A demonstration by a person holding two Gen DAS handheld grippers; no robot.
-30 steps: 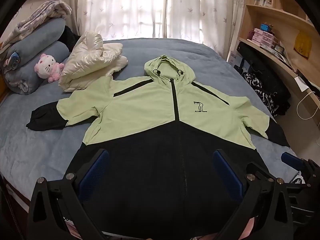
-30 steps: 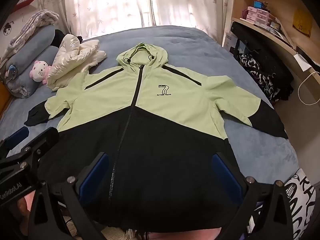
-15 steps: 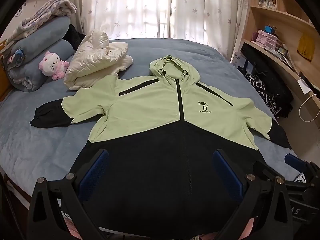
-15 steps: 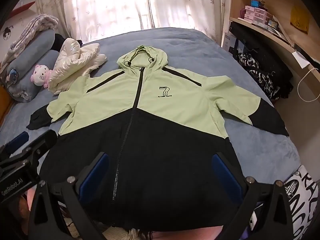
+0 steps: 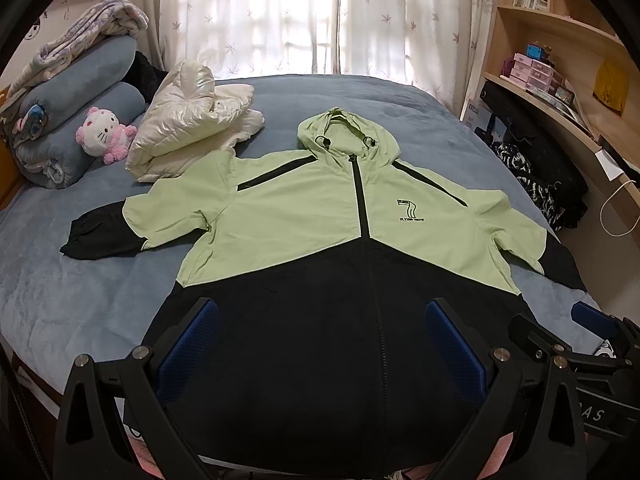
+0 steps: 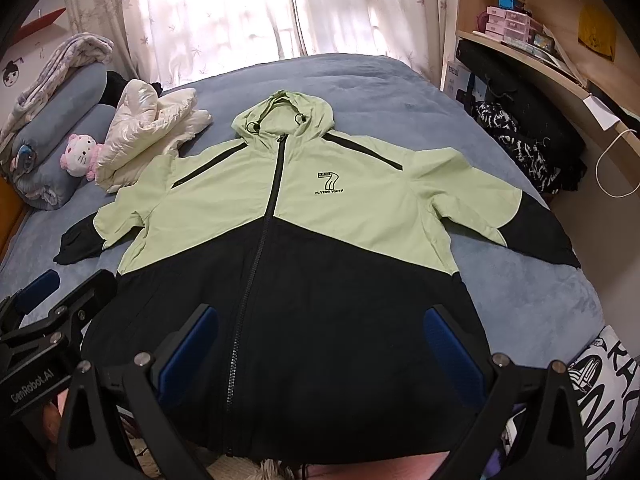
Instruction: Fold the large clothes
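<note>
A: What lies ahead of the two tools?

B: A hooded jacket (image 5: 320, 240), pale green above and black below, spread flat and face up on the blue bed (image 5: 60, 300), zip closed, hood farthest from the tools, both sleeves out to the sides with black cuffs.

A: State of the left gripper (image 5: 320, 348)?

B: Its jaws stand wide apart, holding nothing, above the black hem. The right gripper (image 6: 320, 344) is likewise spread and empty, over the same hem just beside the left one; each shows at the edge of the other's view.

A: What is beyond the jacket?

B: Ahead and to the left, a folded cream puffer coat (image 5: 188, 136) touching the jacket's left shoulder; farther left, a pink plush toy (image 5: 104, 132) against rolled blue bedding (image 5: 72, 112). Curtains (image 5: 280, 20) at the far end; wooden shelves (image 5: 560, 60) to the right.
</note>
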